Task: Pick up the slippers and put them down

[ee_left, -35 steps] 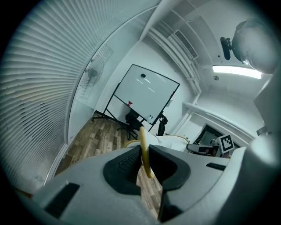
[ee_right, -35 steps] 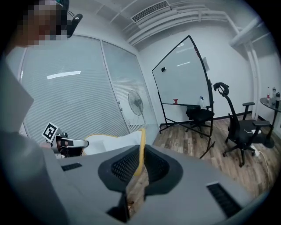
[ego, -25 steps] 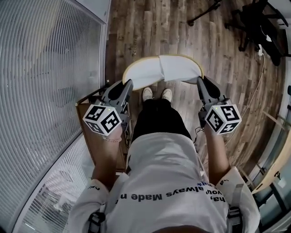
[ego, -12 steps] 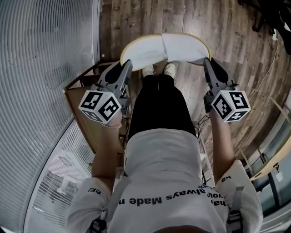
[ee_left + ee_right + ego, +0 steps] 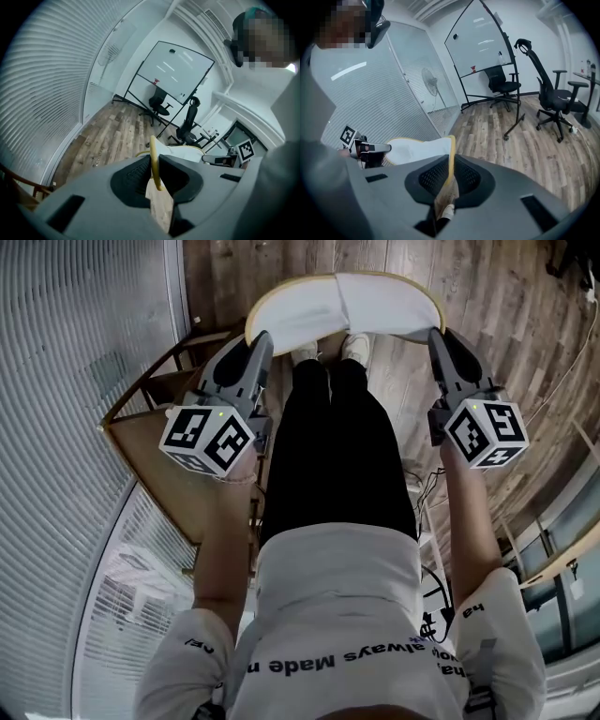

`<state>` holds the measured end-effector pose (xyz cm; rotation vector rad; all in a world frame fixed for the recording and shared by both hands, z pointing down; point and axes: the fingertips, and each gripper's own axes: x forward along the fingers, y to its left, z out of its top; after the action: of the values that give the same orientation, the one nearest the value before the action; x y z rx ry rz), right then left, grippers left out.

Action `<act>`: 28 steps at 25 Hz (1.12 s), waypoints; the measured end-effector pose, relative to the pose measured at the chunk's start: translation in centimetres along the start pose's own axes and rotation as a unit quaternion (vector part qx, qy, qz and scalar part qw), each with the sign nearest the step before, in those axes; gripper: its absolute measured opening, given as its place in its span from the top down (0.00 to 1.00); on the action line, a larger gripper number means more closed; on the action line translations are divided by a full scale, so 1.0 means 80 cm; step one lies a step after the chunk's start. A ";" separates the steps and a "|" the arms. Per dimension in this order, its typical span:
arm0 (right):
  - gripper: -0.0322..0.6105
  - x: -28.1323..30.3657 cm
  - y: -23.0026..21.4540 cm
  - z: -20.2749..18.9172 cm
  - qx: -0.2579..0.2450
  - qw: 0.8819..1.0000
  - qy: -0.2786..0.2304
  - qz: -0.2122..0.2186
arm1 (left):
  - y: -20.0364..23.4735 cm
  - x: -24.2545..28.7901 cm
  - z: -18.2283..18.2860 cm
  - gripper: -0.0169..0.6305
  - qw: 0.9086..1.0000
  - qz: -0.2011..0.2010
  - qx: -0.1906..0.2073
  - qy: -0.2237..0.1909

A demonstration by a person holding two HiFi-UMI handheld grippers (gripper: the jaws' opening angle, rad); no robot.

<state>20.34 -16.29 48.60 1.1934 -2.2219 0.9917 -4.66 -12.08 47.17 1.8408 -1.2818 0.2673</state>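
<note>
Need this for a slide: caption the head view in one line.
Seen from above: left gripper and right gripper clamp white, yellow-edged slippers over the wood floor.

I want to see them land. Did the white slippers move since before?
Yes. The slippers have sunk toward the floor, now closer to the person's shoes.

Wood floor (image 5: 525, 324); 2 office chairs (image 5: 555, 104) nr whiteboard (image 5: 479, 42); fan (image 5: 430, 78) by glass wall (image 5: 393, 93)

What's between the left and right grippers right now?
Head view: the white, yellow-edged slippers span the gap, left gripper and right gripper each clamped on an outer edge. Under them, the person's legs.
</note>
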 end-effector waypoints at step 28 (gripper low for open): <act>0.89 0.236 -0.137 -0.221 0.010 0.998 0.068 -0.010 | 0.191 0.226 -0.196 0.89 0.996 0.023 0.035 0.075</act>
<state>19.99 -17.16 76.67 1.1197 -2.0963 1.0575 -5.04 -14.20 75.46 1.8142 -1.2240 0.4714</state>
